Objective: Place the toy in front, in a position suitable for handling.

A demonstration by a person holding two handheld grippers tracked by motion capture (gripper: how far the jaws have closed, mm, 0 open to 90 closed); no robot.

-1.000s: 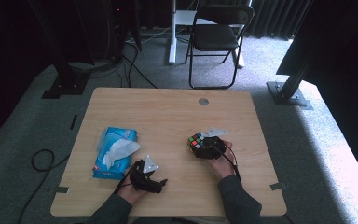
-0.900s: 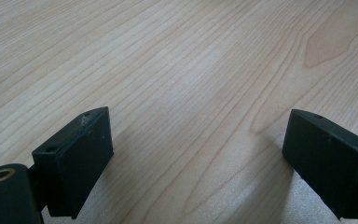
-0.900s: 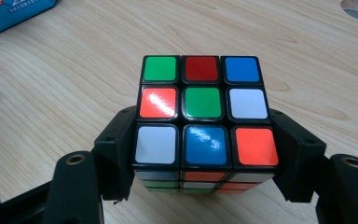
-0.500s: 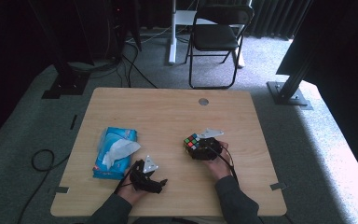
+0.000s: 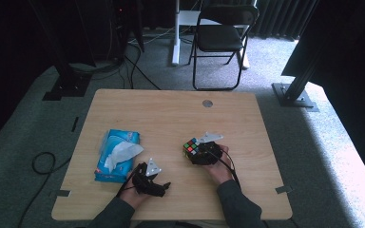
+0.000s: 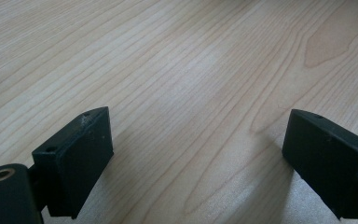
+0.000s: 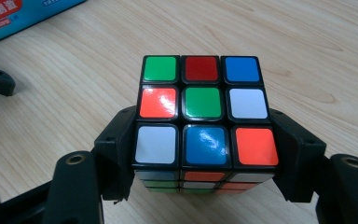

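Rubik's cube (image 5: 191,147) just right of frame centre on the table (image 5: 171,114), clamped between the right gripper (image 5: 204,153) jaws. Left gripper (image 5: 153,186) spread wide, empty, down and left of the cube, tissue pack (image 5: 117,154) beyond.

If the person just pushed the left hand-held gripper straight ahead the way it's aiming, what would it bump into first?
Probably nothing: the left hand-held gripper, jaws wide open, points low across bare wooden table, and its own view has nothing ahead. From above it aims rightward, in front of the puzzle cube, though depth is hard to judge.
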